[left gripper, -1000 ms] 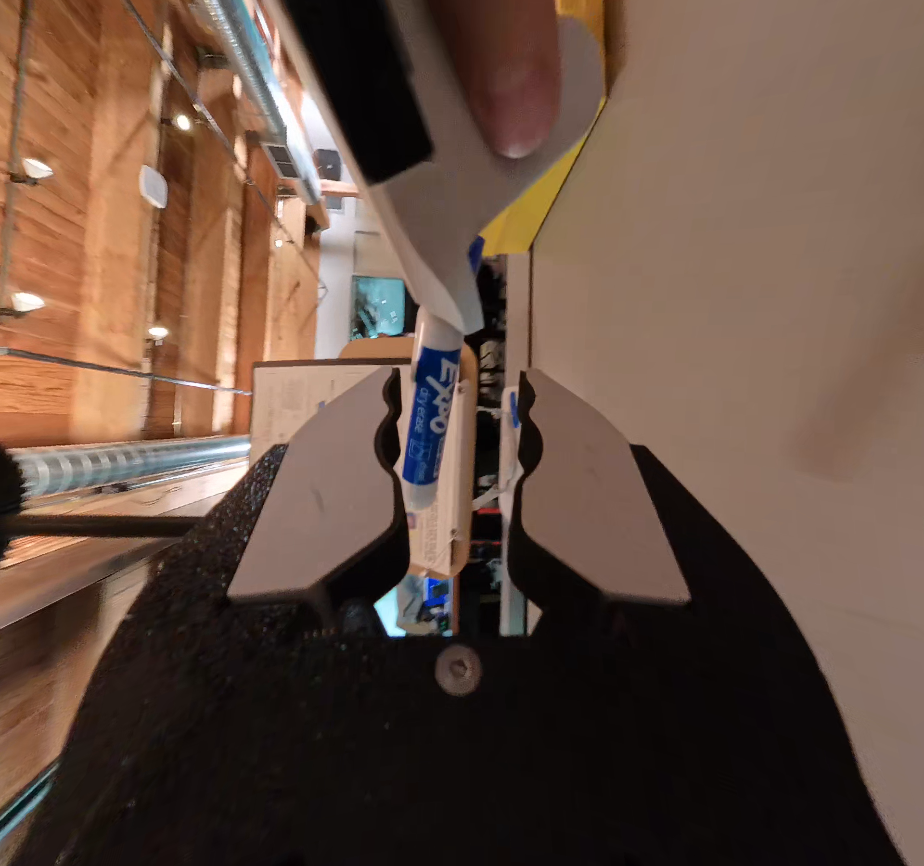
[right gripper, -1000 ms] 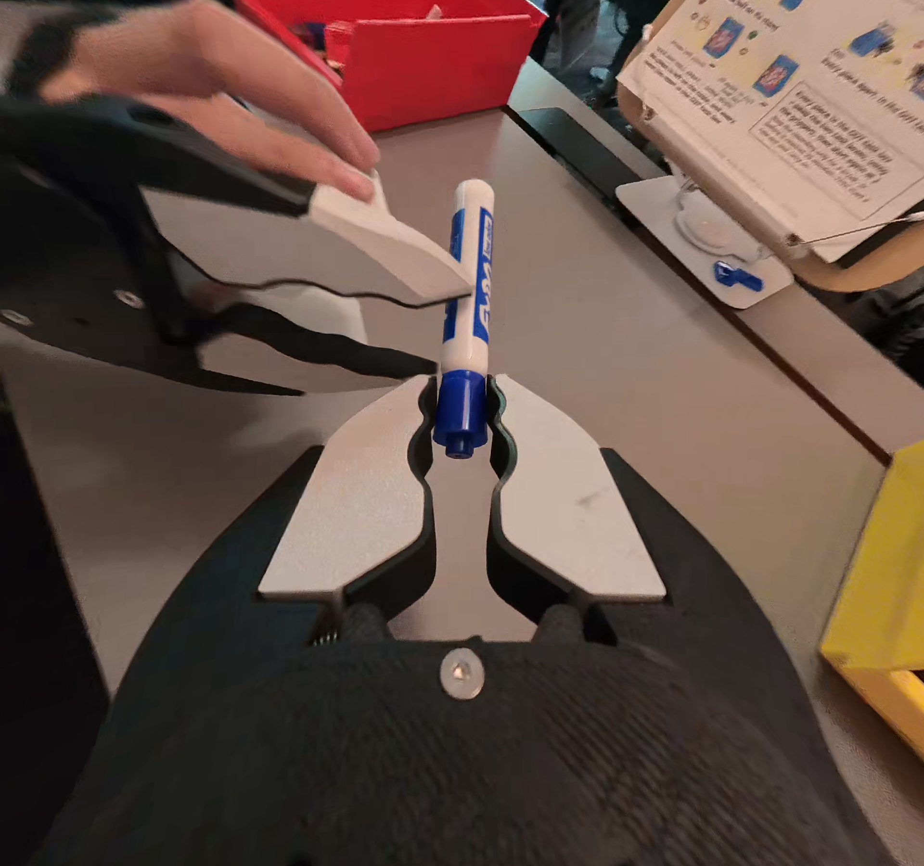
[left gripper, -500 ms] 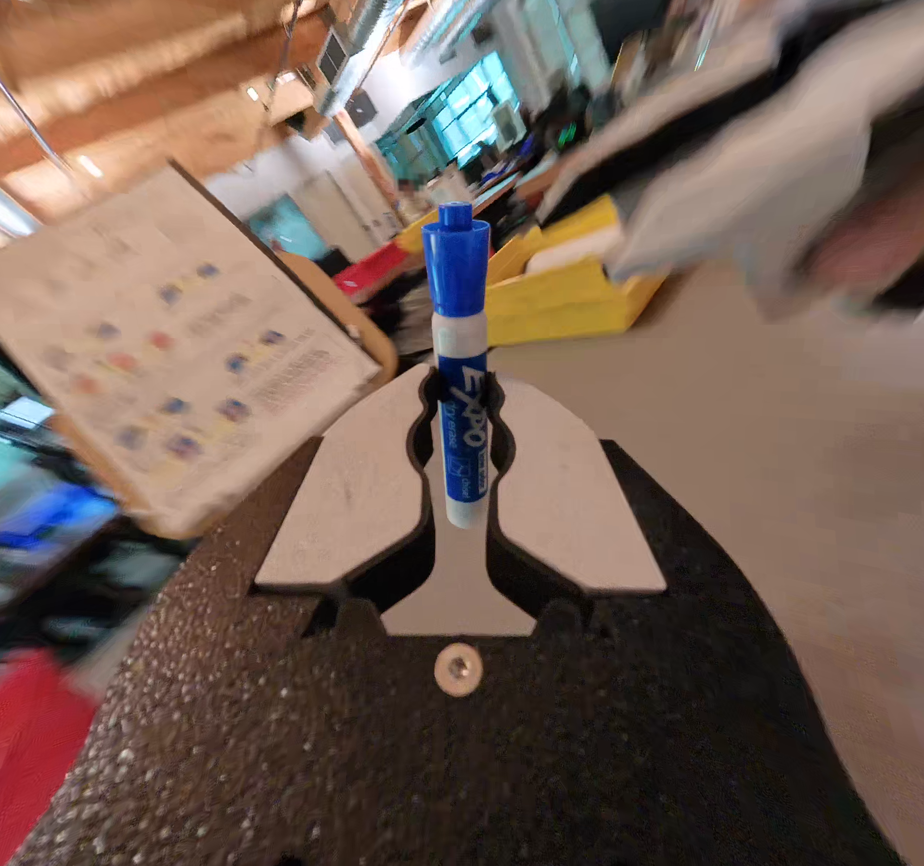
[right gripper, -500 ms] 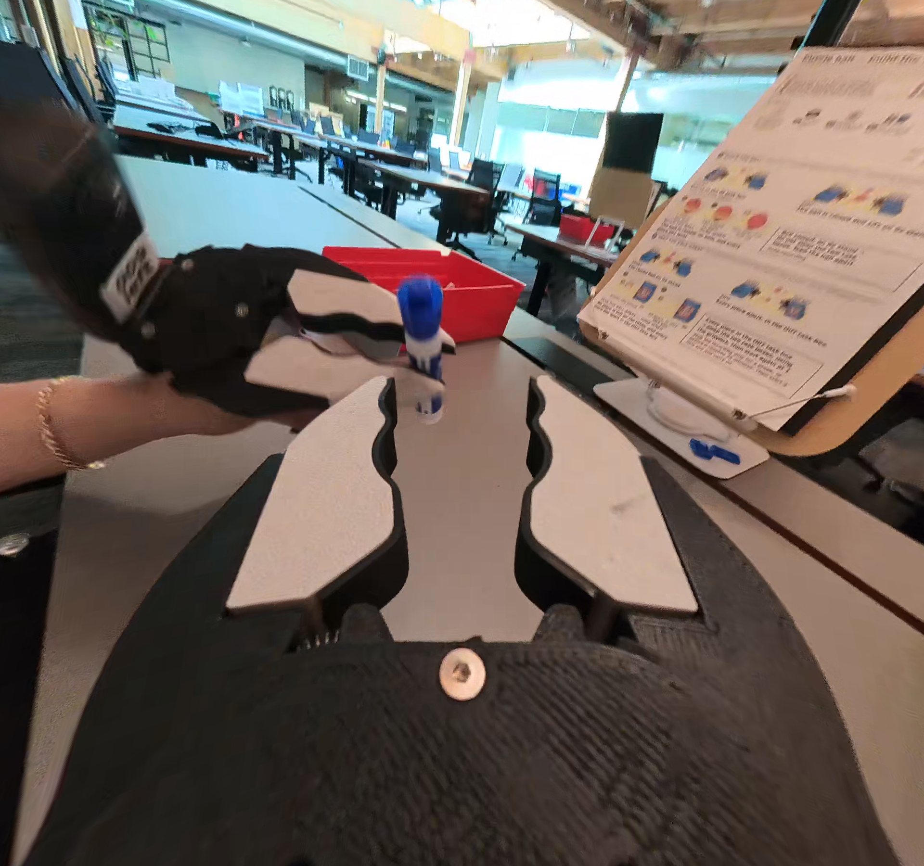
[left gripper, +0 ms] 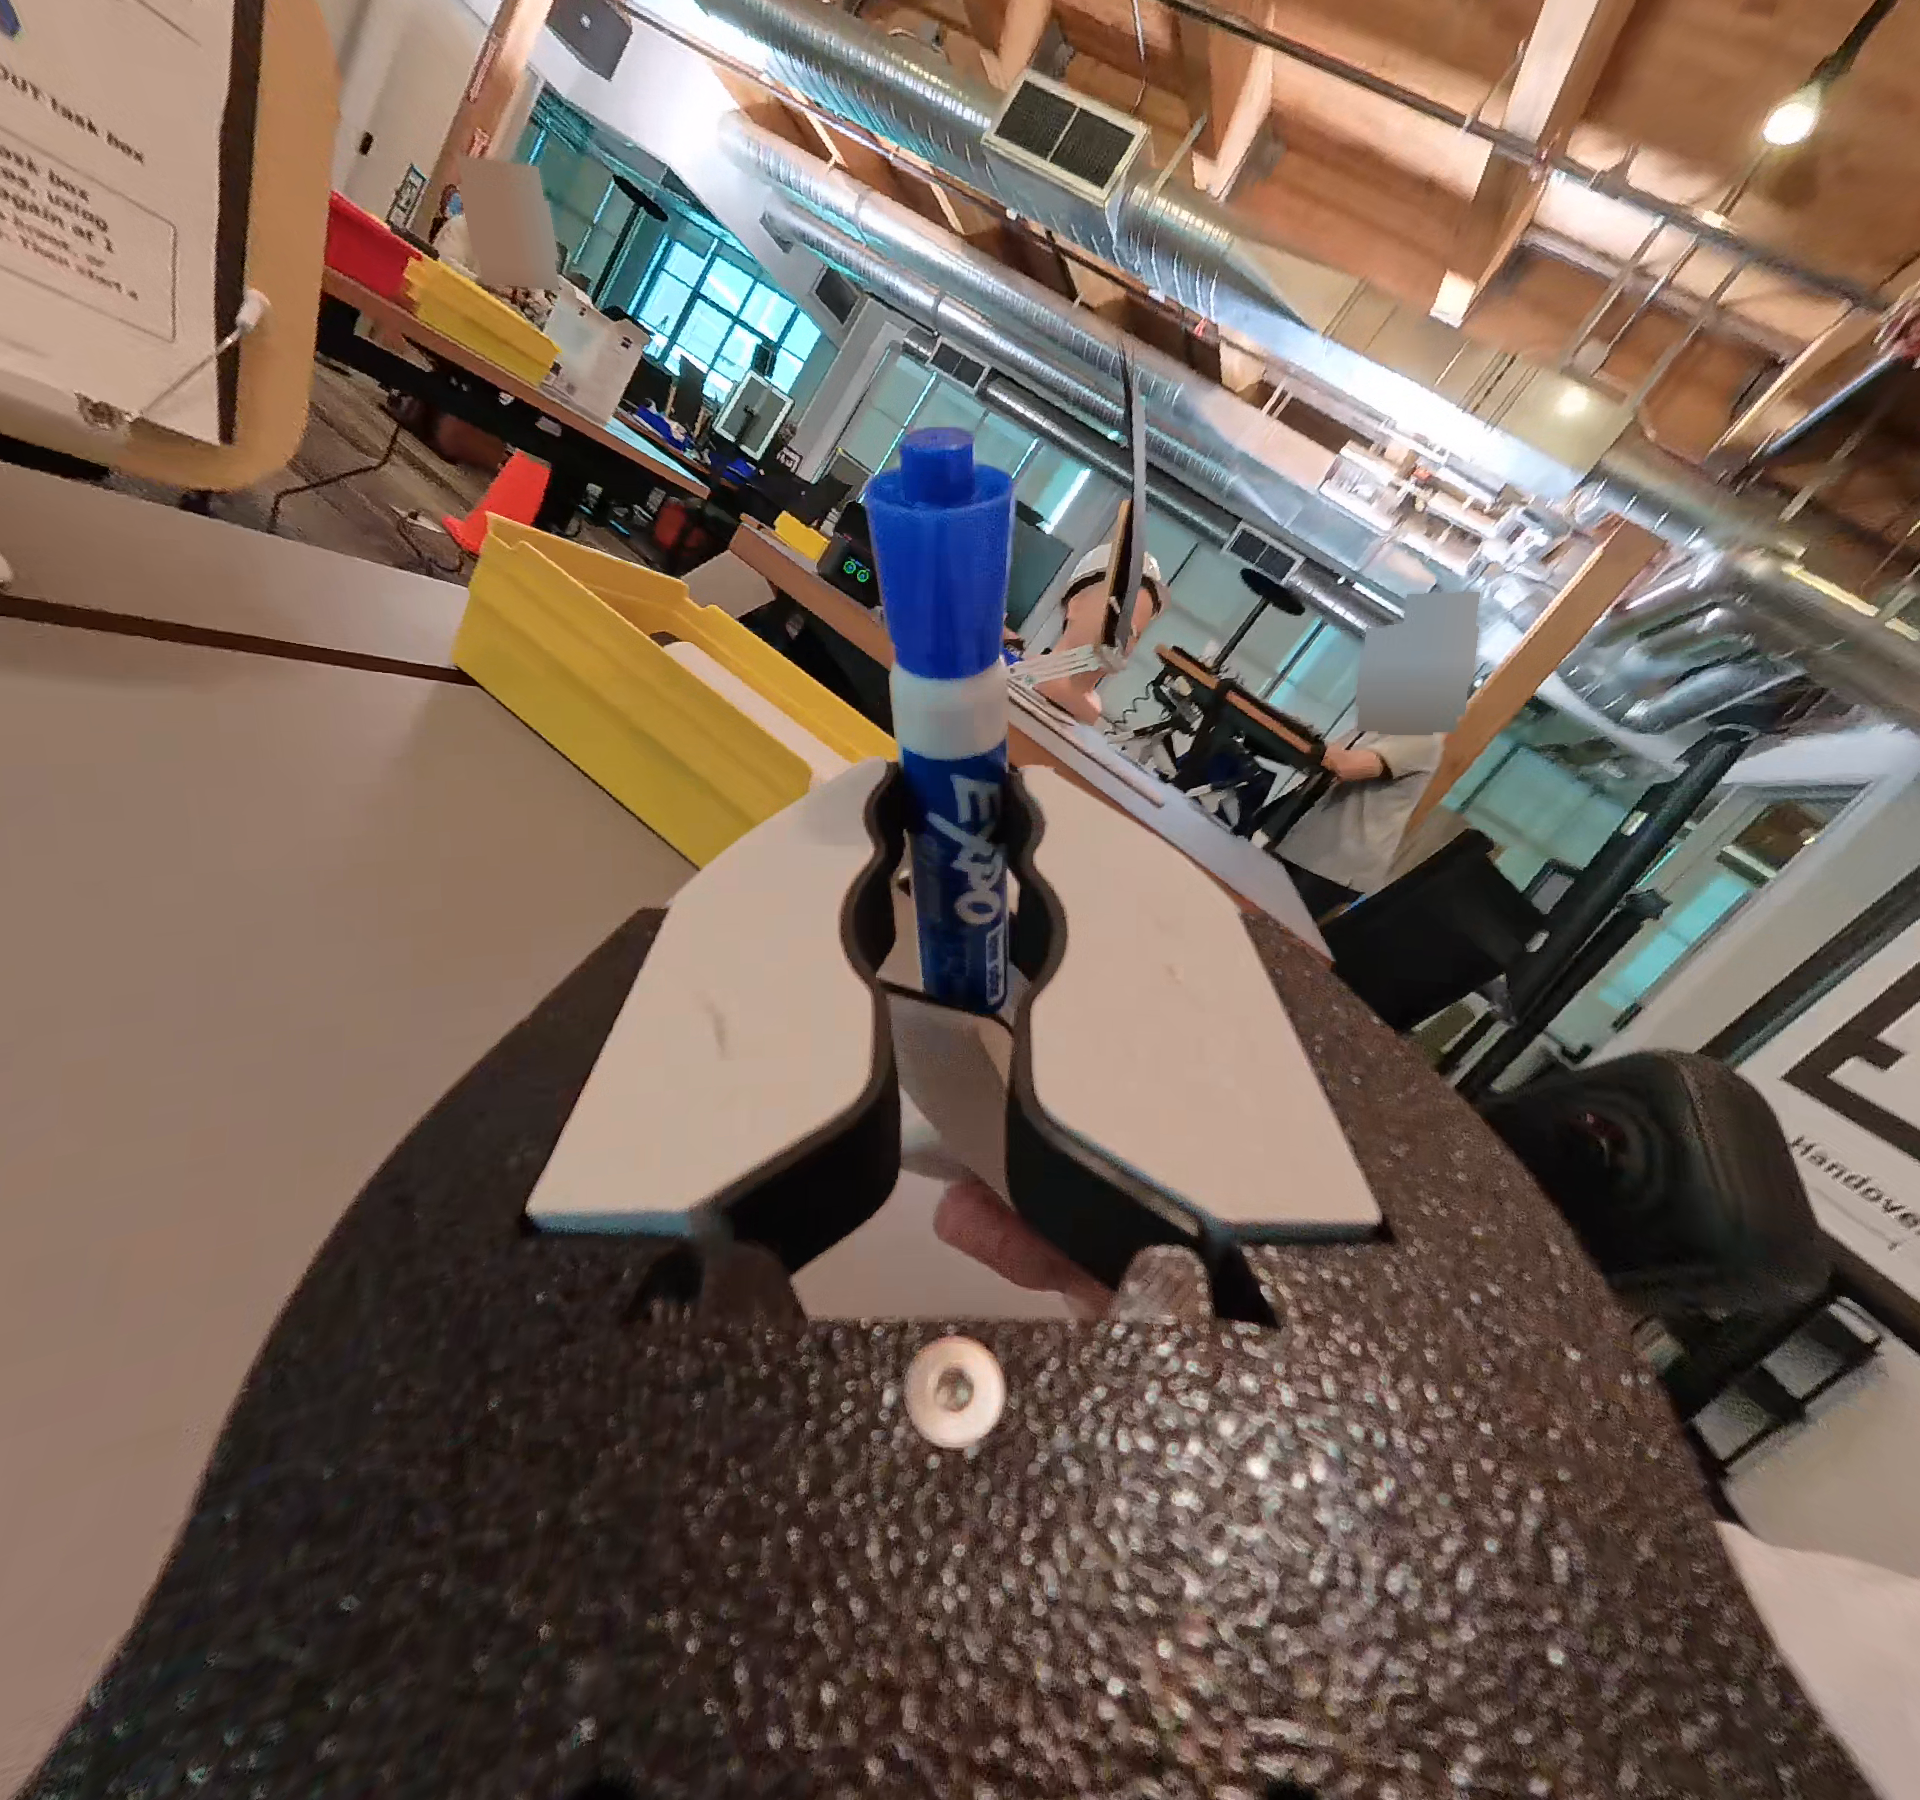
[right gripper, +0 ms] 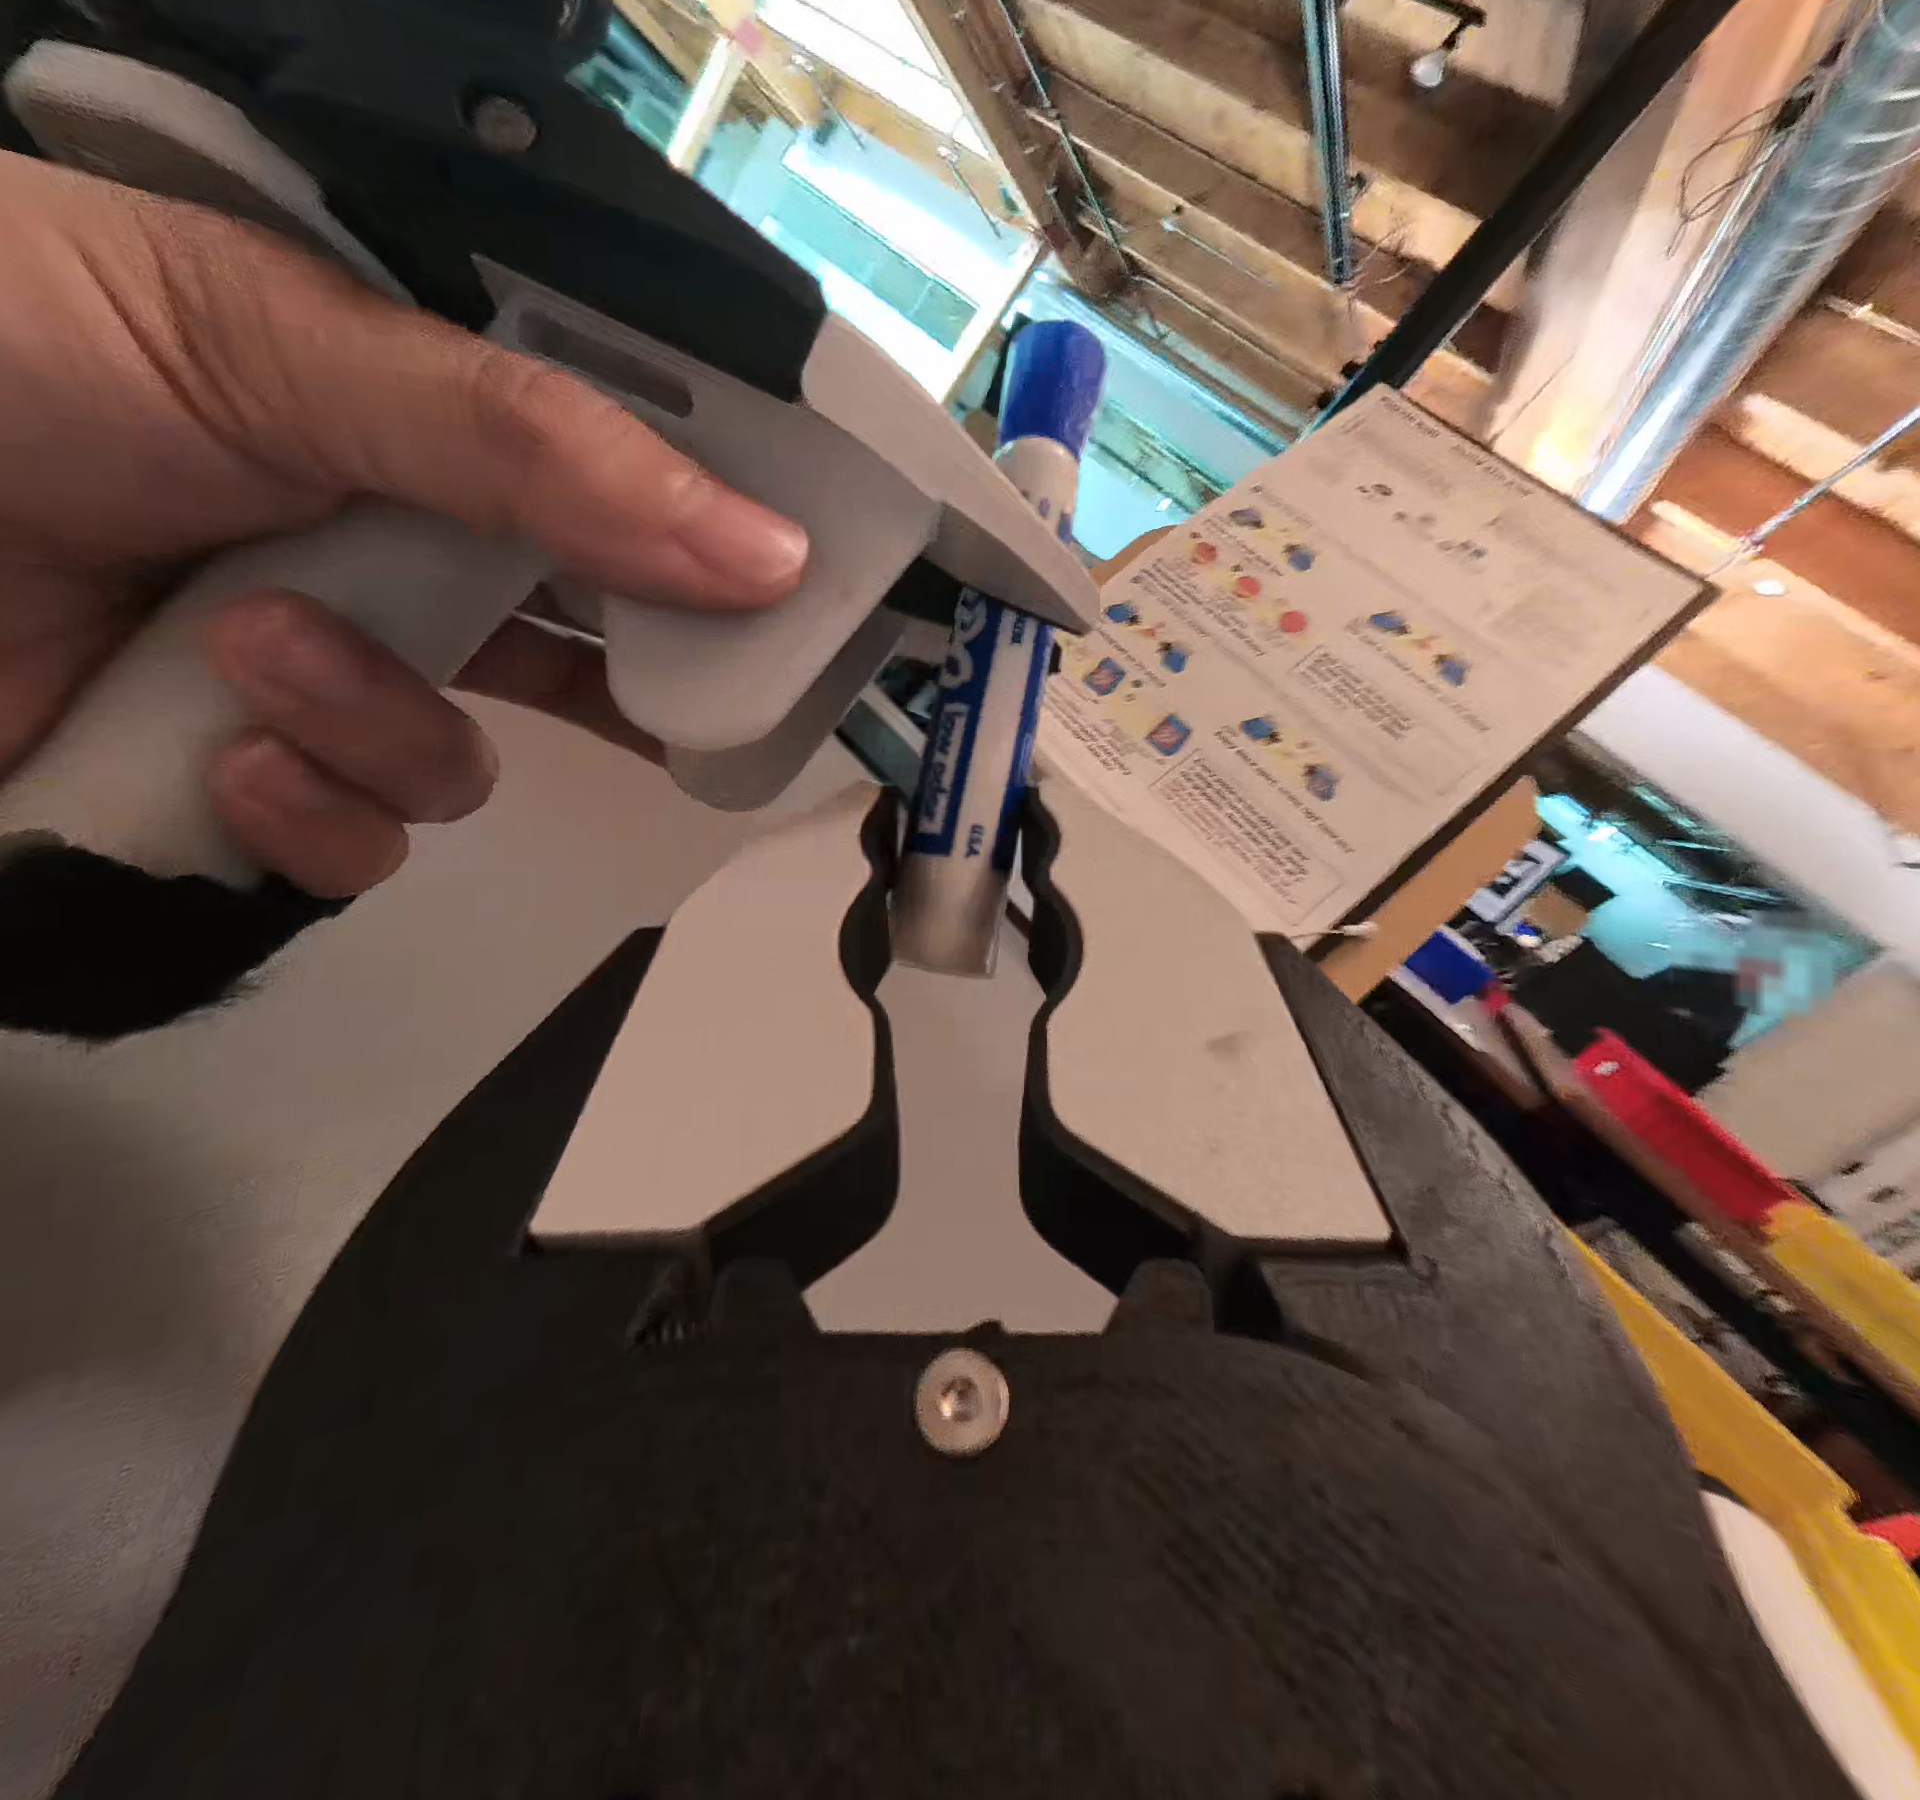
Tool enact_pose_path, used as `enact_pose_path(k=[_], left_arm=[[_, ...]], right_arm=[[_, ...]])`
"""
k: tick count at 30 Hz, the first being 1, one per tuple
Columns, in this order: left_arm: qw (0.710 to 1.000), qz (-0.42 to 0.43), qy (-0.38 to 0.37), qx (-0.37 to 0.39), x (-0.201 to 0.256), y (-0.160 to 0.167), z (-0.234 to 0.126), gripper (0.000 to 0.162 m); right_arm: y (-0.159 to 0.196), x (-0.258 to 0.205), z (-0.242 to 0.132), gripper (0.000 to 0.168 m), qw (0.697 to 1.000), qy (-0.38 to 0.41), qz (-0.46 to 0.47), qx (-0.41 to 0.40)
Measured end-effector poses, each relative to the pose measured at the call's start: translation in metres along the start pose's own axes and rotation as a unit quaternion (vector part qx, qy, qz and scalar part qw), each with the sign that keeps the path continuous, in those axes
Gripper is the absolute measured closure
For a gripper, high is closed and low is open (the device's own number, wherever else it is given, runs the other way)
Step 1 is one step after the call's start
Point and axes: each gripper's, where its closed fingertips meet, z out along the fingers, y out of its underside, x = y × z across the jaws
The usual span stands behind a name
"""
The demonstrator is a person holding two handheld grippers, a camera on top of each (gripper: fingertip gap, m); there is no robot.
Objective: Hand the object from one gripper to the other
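1. Your left gripper point(left gripper: 951, 877) has its grey fingers closed on the label band of the white-barrelled dry-erase marker with the blue cap point(left gripper: 948, 742), which stands cap-up above the fingertips.
2. Your right gripper point(right gripper: 956, 867) brackets the marker's point(right gripper: 987, 711) bare white tail end. Its jaws sit close on either side, but you cannot tell from this view whether they already pinch it.
3. Expect a light, rigid, smooth plastic cylinder: it won't crush, but it may pivot or slide in a loose grip. Take the barrel, not the tapered cap, seating it in the scalloped notch.
4. The right wrist view alone shows the person's hand point(right gripper: 343, 503) squeezing the left gripper's point(right gripper: 935, 597) handle, and the printed instruction sheet on its brown board point(right gripper: 1340, 649).
5. The left wrist view alone shows the yellow plastic bin point(left gripper: 623, 680) on the pale table point(left gripper: 260, 919), and the cap's end.
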Motion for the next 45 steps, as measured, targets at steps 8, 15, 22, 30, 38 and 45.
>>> enact_pose_path(k=[8, 15, 22, 30, 38, 45], left_arm=[[0.999, 0.045, 0.012, -0.026, 0.001, 0.002, 0.002, 0.137], [0.968, 0.216, 0.017, -0.126, -0.014, -0.002, -0.012, 0.096], [0.921, 0.295, 0.065, -0.244, -0.016, 0.016, -0.039, 0.108], [0.908, 0.283, 0.129, -0.280, -0.008, 0.036, -0.042, 0.144], [0.902, 0.321, 0.179, -0.225, -0.002, 0.026, -0.049, 0.144], [0.852, 0.456, 0.214, -0.143, 0.000, 0.018, -0.058, 0.144]], right_arm=[[0.005, 0.018, -0.005, 0.148, 0.992, 0.032, -0.116, -0.049], [0.016, 0.044, -0.018, 0.149, 0.953, 0.037, -0.293, -0.071], [0.018, 0.018, -0.022, 0.148, 0.909, -0.032, -0.414, -0.037], [0.017, 0.010, -0.022, 0.148, 0.918, -0.060, -0.390, -0.029], [0.005, 0.012, -0.033, 0.123, 0.984, -0.161, -0.068, 0.014], [-0.011, 0.016, -0.043, 0.103, 0.741, -0.352, 0.572, -0.004]])
